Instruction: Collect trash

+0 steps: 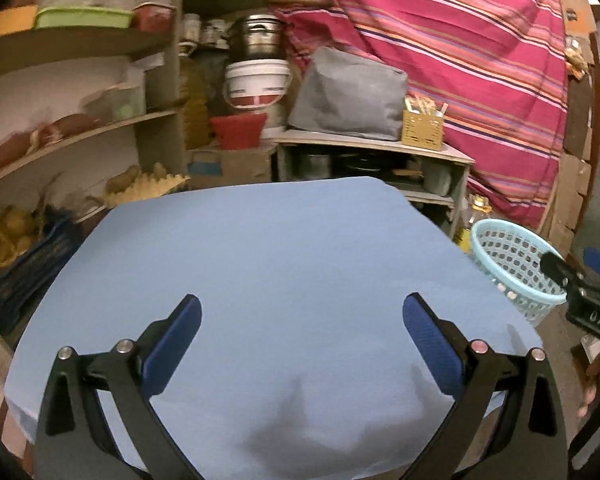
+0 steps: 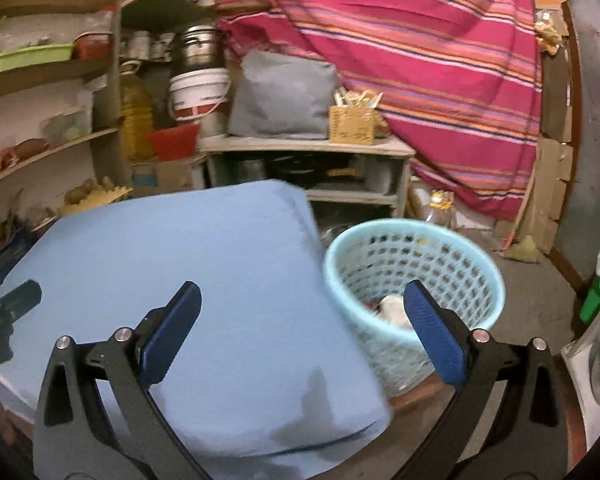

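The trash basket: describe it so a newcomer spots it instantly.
Start at the blue-covered table in the middle of the room. Just off its right edge, on the floor, stands the round basket. It alone is pale turquoise plastic with walls full of holes, and crumpled trash lies inside.

Basket contents blurred (near wall behind right hand-held gripper)

A pale blue perforated basket stands upright on the floor, just ahead of the right gripper; white trash lies inside.
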